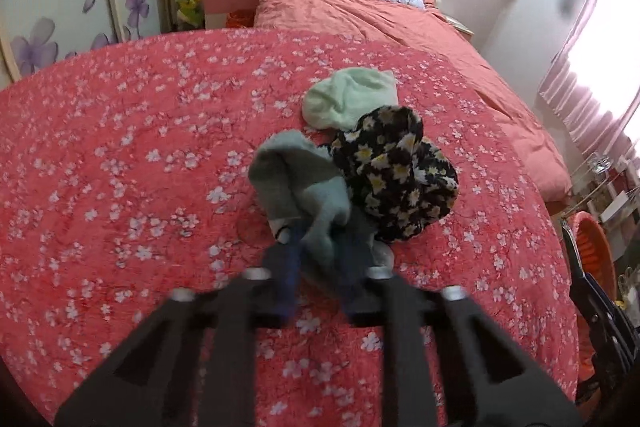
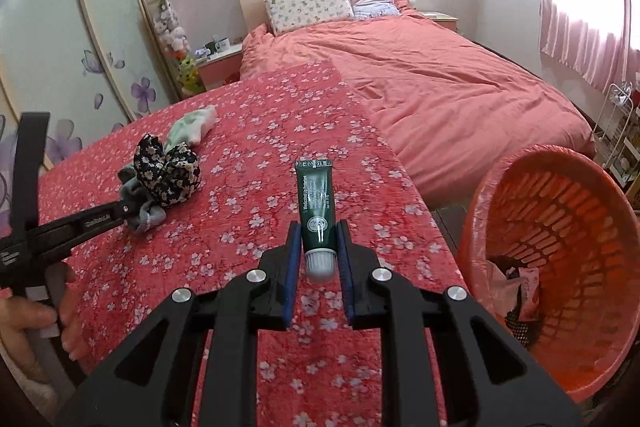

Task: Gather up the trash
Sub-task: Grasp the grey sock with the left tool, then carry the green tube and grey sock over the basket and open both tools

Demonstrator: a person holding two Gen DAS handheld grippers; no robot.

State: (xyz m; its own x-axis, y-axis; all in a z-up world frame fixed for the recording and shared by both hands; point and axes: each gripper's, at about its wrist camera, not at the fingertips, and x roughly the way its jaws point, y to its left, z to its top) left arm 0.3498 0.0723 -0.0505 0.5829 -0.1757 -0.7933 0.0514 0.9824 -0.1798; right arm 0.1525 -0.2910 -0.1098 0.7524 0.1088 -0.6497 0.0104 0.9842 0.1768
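Observation:
My left gripper (image 1: 320, 239) is shut on a grey-green sock (image 1: 298, 183) on the red flowered table (image 1: 120, 167); it also shows in the right wrist view (image 2: 128, 209). A black flowered cloth (image 1: 396, 175) and a pale green sock (image 1: 348, 97) lie touching behind it. My right gripper (image 2: 318, 239) is shut on a dark green tube (image 2: 316, 199) with a white cap, held above the table near its right edge. An orange basket (image 2: 560, 259) stands to the right, with wrappers inside.
A bed with a pink duvet (image 2: 440, 87) lies beyond the table. A wardrobe with flower doors (image 2: 60, 47) stands at left, a nightstand (image 2: 216, 63) beside the bed. A wire rack (image 2: 620, 131) stands at far right.

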